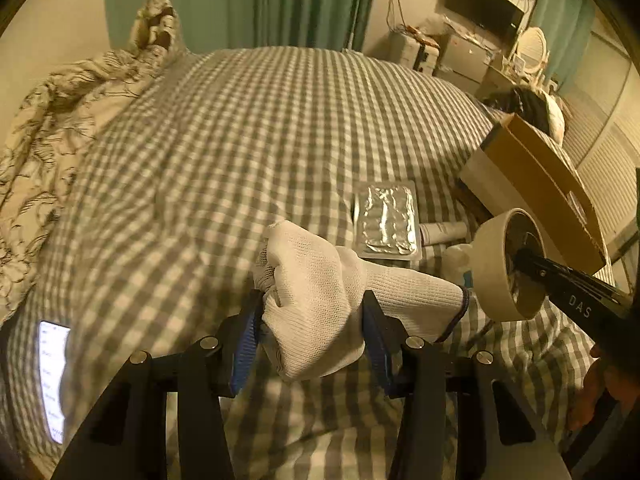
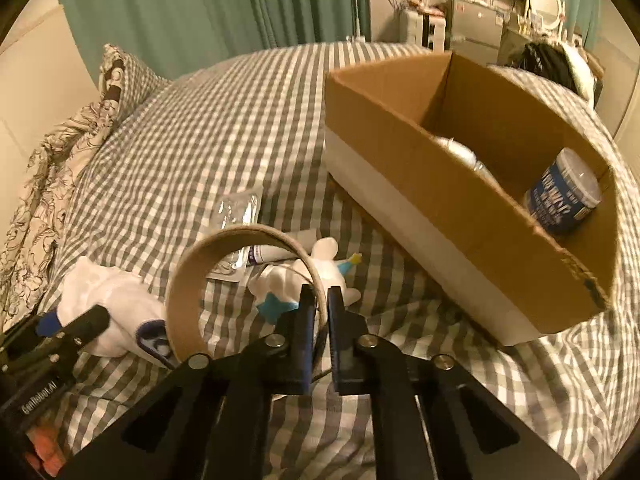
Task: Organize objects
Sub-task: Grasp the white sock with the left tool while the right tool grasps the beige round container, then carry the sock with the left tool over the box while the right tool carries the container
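Observation:
My left gripper (image 1: 313, 310) is shut on a white knitted glove (image 1: 316, 280), which bulges up between the blue pads above the checked bedspread (image 1: 240, 140). In the right wrist view the glove (image 2: 104, 292) shows at the left, in the left gripper (image 2: 90, 318). My right gripper (image 2: 320, 295) is shut on the wall of a beige tape roll (image 2: 186, 292), one finger inside the ring and one outside. The left wrist view shows the tape roll (image 1: 490, 264) at the right, on the right gripper's fingers (image 1: 532, 262). An open cardboard box (image 2: 400, 184) stands on the bed to the right.
The box holds a blue-labelled tub (image 2: 564, 196) and a silver bottle (image 2: 460, 150). A foil packet (image 1: 386, 220), a small tube (image 2: 268, 254) and a white plush toy (image 2: 320, 270) lie in front of the box. A lit phone (image 1: 54, 376) lies at the left. A patterned quilt (image 1: 48, 132) is bunched at the bed's left side.

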The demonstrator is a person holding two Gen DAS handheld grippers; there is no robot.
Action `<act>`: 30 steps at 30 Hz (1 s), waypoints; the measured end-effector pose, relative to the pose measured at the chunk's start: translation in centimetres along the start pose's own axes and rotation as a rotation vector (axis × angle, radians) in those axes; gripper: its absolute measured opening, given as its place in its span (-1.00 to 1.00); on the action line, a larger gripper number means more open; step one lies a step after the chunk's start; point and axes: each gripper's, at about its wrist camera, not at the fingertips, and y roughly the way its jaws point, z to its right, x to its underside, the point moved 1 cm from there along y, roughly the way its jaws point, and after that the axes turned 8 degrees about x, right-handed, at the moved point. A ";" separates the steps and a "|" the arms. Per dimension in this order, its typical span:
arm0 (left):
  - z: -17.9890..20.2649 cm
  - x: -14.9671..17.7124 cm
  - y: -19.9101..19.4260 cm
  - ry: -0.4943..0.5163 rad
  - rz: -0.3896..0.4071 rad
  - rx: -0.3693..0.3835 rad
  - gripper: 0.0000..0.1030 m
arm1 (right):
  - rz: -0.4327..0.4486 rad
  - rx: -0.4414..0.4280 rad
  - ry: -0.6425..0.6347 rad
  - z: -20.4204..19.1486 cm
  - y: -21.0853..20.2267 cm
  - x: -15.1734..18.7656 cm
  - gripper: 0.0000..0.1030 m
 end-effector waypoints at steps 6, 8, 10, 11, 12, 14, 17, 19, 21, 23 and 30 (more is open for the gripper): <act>0.7 -0.6 -3.2 0.014 0.062 -0.015 -0.06 | 0.071 0.018 -0.014 0.9 -3.6 0.5 -0.90; 1.6 -1.1 -4.3 0.030 0.089 -0.015 -0.06 | 0.104 0.028 -0.019 1.2 -5.3 0.5 -0.90; 2.9 -1.5 -5.3 0.051 0.113 -0.010 -0.06 | 0.132 0.039 -0.028 1.7 -6.9 0.5 -0.90; 3.6 -1.9 -5.7 0.062 0.127 -0.005 -0.06 | 0.149 0.048 -0.030 2.0 -7.7 0.3 -0.90; 4.3 -2.2 -6.3 0.076 0.140 0.001 -0.06 | 0.172 0.060 -0.033 2.4 -8.8 0.1 -0.90; 6.1 -3.0 -7.2 0.107 0.164 0.021 -0.06 | 0.207 0.070 -0.026 3.3 -10.4 -0.4 -0.90; 8.9 -4.9 -8.1 0.150 0.193 0.049 -0.06 | 0.265 0.075 0.009 5.7 -13.0 -1.8 -0.90; 10.8 -6.4 -8.5 0.176 0.214 0.062 -0.06 | 0.290 0.089 0.028 7.3 -14.2 -2.7 -0.90; 12.7 -7.6 -8.5 0.202 0.228 0.076 -0.06 | 0.314 0.110 0.046 9.1 -15.2 -3.8 -0.90; 14.7 -8.9 -8.1 0.233 0.237 0.086 -0.06 | 0.330 0.126 0.062 10.8 -15.7 -4.6 -0.90; 19.9 -13.2 -4.9 0.288 0.231 0.122 -0.06 | 0.358 0.178 0.101 16.2 -15.3 -8.4 -0.89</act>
